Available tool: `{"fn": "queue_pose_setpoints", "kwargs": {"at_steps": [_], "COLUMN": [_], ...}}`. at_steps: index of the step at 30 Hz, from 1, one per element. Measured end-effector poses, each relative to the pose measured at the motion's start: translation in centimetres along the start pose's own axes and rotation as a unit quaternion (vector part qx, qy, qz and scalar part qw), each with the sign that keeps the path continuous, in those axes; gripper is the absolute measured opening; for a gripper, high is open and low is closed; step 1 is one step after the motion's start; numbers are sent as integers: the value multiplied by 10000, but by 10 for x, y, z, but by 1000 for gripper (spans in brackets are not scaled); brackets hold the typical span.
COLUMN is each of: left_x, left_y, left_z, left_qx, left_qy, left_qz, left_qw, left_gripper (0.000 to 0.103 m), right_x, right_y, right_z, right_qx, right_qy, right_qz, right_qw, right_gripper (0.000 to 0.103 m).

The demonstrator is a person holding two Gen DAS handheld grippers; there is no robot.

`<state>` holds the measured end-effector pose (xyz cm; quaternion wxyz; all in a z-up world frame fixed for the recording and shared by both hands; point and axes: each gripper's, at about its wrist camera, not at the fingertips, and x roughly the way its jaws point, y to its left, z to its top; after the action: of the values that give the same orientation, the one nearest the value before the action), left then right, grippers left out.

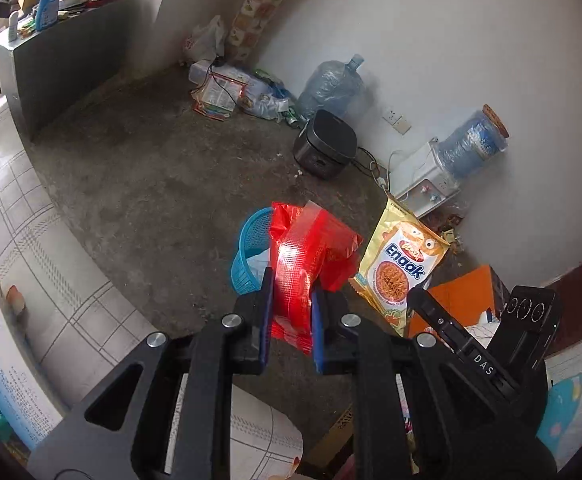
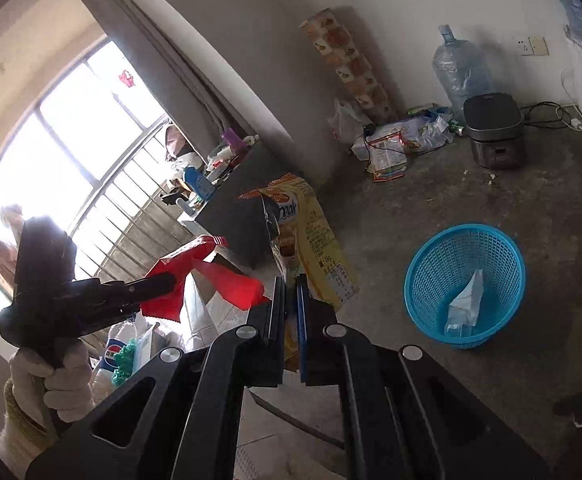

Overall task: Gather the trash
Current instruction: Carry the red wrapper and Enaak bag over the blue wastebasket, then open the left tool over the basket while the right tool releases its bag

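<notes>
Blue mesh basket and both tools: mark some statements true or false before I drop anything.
1. The left tool is clamped on a crinkled red plastic wrapper. True.
2. The right tool is empty. False: it pinches a yellow Enaak snack packet.
3. The blue plastic mesh basket stands on the concrete floor. True.
4. The basket is empty. False: crumpled whitish packaging lies inside.
5. The black rice cooker sits inside the basket. False: it stands apart, near the wall.
</notes>
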<state>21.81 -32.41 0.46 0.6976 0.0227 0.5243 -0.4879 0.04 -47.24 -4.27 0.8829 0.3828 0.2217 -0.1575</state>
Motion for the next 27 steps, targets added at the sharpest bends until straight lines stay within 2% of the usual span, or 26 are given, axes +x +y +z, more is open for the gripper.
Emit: {"fn": "queue_pose_setpoints", "kwargs": {"at_steps": [3,5,8,9,10,11,12,14,16,17,22,27], "left_x": [71,115,174,193,210,226,242,267,280,284,281,242], "left_y": [-26,-36,-44,-48,-48,-47,-48,-46,-41,-39,-42,-52], "left_z": [16,23,32,37,39,41,42,44,44,44,46,52], "left_qx": [270,281,378,405,414,415,405,280,108,48,145,296], "left_qy": [489,789,1062,1104,1152,1202,1276,1355,1360,1345,1223,888], "left_qz": [27,12,118,187,229,241,240,172,150,88,22,-40], "left_qw": [9984,9965,9936,9929,9922,9916,9907,9902,9905,9909,9924,9956], "left_gripper": [14,14,16,24,42,52,59,59,59,59,60,61], "right_x": [21,37,64,75,86,97,109,133,146,146,128,104], "right_y": [-43,-72,-116,-130,-143,-158,-173,-203,-224,-230,-230,-201], "right_z": [5,6,8,9,10,10,8,4,-3,-4,-3,13], "right_qx": [425,670,1006,1102,1171,1250,1349,1526,1838,1897,1857,1487], "right_qy": [60,143,328,373,430,516,608,894,1202,1192,867,447], "right_qz": [-322,-498,-692,-801,-881,-972,-1121,-1365,-1588,-1552,-1627,-1718], "right_qw": [9986,9964,9920,9900,9883,9860,9826,9747,9626,9621,9652,9728], "right_gripper": [6,6,6,9,10,12,22,40,40,40,43,43]}}
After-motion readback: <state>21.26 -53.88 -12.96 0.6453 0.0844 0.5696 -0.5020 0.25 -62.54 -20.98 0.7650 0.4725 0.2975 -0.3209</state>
